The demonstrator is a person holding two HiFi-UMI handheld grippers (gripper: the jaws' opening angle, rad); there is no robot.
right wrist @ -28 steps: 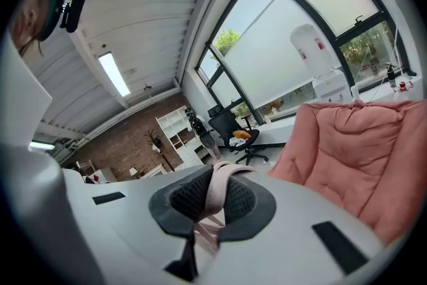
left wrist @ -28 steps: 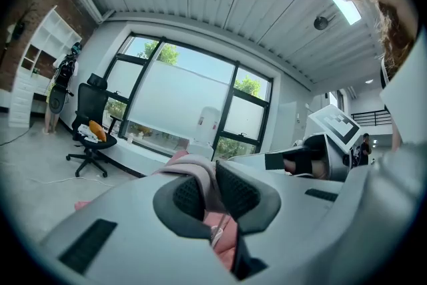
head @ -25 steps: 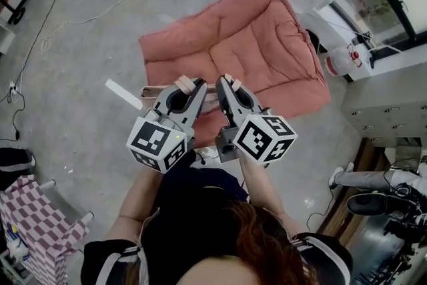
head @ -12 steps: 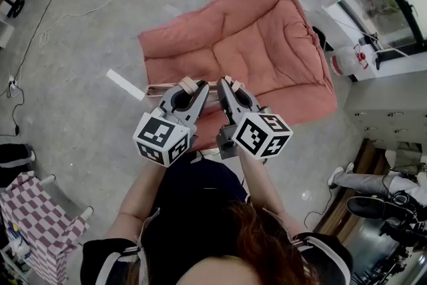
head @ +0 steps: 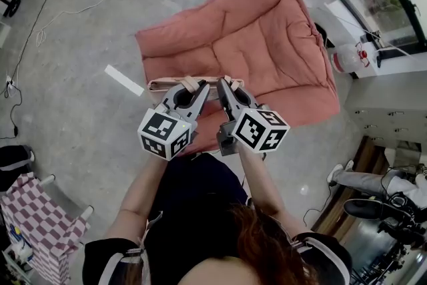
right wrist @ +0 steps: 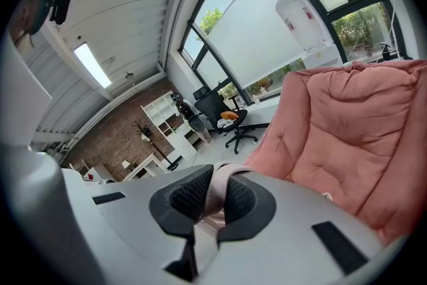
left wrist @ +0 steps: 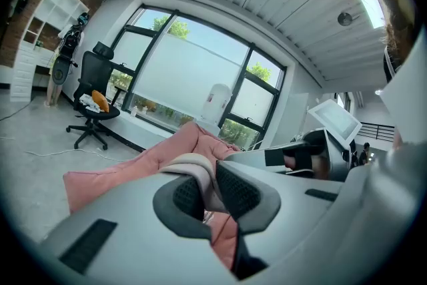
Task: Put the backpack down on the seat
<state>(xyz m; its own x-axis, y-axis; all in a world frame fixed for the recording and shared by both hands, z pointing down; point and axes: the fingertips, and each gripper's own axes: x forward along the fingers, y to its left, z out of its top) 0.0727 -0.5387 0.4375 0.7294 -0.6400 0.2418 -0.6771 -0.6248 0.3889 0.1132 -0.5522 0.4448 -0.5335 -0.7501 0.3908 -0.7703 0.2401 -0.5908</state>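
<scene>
light: bright daylight from windows (left wrist: 193, 77) | edges: fisheye-warped, vignetted | focus: sharp

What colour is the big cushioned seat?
The seat is salmon pink, clearest in the head view.

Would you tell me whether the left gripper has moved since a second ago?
Yes. The left gripper, shut on the backpack strap, has sunk toward the pink seat, showing smaller against it.

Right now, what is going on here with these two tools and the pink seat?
A person holds a tool in each hand. The left tool is shut on one backpack strap, the right tool on the other strap. Both tools are side by side above the front of the pink seat. Neither strap is let go yet.
</scene>
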